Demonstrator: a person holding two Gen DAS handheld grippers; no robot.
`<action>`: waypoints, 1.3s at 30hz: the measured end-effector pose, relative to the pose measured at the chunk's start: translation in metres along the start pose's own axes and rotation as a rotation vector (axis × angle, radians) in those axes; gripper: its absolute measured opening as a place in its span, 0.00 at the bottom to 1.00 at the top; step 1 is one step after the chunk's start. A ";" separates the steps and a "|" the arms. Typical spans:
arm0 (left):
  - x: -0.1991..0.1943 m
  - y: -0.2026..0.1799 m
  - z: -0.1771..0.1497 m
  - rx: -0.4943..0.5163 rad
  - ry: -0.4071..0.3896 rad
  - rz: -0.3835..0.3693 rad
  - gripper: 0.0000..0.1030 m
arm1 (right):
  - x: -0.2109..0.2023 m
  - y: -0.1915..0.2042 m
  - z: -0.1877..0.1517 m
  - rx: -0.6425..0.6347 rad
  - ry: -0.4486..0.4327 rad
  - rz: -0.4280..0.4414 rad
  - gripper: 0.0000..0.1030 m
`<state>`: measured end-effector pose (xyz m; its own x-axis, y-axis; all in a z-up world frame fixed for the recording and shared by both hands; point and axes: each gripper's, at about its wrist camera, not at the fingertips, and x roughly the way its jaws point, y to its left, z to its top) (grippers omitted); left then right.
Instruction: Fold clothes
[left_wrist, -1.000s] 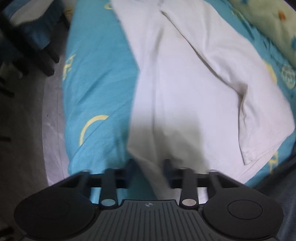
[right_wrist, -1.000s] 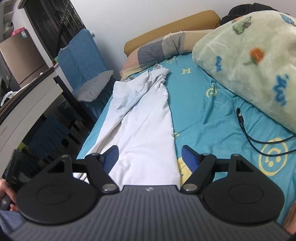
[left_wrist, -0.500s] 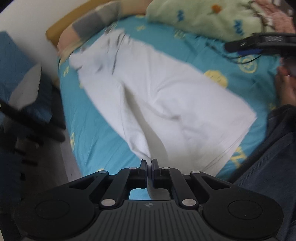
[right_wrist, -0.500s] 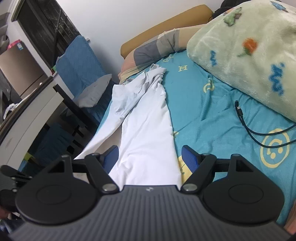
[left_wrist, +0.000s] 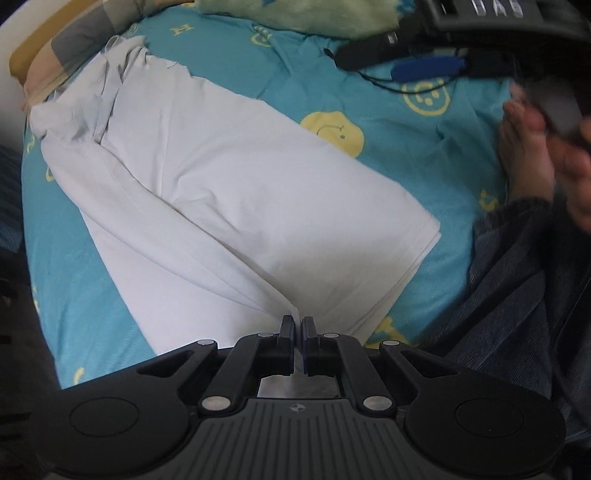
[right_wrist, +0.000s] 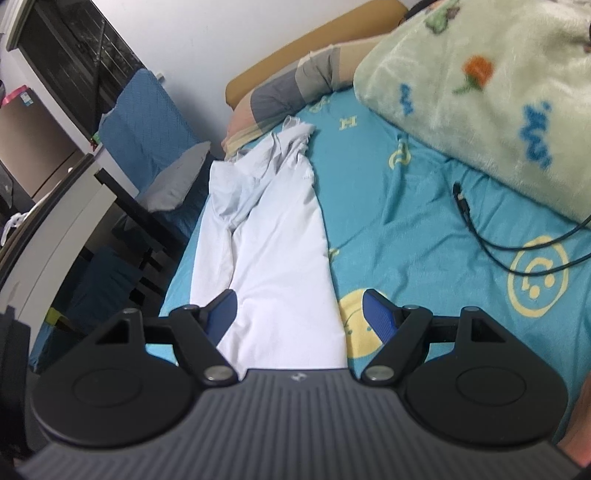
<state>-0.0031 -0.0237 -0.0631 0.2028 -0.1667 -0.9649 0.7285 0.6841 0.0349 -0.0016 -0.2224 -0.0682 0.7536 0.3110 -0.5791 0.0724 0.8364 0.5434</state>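
White shirt (left_wrist: 236, 206) lies lengthwise on the bed, its near edge pinched between the closed jaws of the left gripper (left_wrist: 296, 325); a fold of cloth rises from the bed to the fingertips. The shirt's bunched upper end reaches toward a striped pillow (left_wrist: 85, 40) at the head of the bed. The right gripper (right_wrist: 299, 306) hovers over the shirt's near end, its jaws spread wide and holding nothing, the blue pads (right_wrist: 221, 310) on either side of the cloth. Beneath everything is a teal sheet (right_wrist: 424, 221) with yellow smiley faces. A black cable (right_wrist: 491, 240) lies on the sheet beside a pale green blanket (right_wrist: 480, 81).
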 end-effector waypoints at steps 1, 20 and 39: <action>-0.001 0.006 0.001 -0.043 -0.007 -0.033 0.07 | 0.002 -0.001 -0.001 0.005 0.015 0.005 0.74; 0.044 0.159 -0.036 -0.599 0.115 -0.218 0.78 | 0.046 -0.040 -0.034 0.199 0.323 -0.032 0.66; 0.032 0.144 -0.039 -0.529 0.188 -0.406 0.04 | 0.054 0.006 -0.047 -0.063 0.564 -0.050 0.10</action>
<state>0.0824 0.0970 -0.0990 -0.1699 -0.3893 -0.9053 0.2963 0.8560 -0.4237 0.0091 -0.1790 -0.1252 0.2830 0.4486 -0.8477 0.0472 0.8763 0.4795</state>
